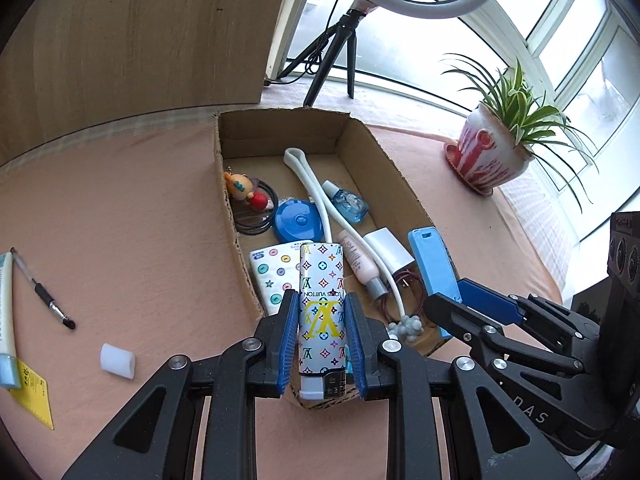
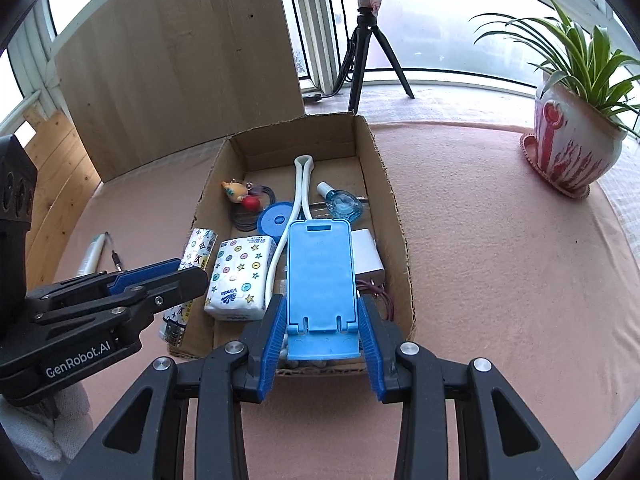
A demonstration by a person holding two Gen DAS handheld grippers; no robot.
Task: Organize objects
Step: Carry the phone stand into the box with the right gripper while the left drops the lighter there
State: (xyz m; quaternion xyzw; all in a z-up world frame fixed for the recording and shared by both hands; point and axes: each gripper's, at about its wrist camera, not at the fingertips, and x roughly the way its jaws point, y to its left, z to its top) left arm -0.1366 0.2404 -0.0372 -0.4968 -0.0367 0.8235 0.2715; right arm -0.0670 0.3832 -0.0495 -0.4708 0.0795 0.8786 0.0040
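Pink tablecloth (image 2: 500, 280), cardboard box (image 2: 396, 216), potted plant (image 2: 572, 148), window behind.

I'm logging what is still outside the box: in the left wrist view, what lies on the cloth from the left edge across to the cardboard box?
White tube → pen → small white cylinder → cardboard box. The yellow card sits under the tube's end, so its place is unclear.

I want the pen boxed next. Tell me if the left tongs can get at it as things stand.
Probably not yet. The left tongs are shut on the patterned lighter over the cardboard box. The pen lies in the open on the pink cloth, nothing covering it, so release the lighter first.
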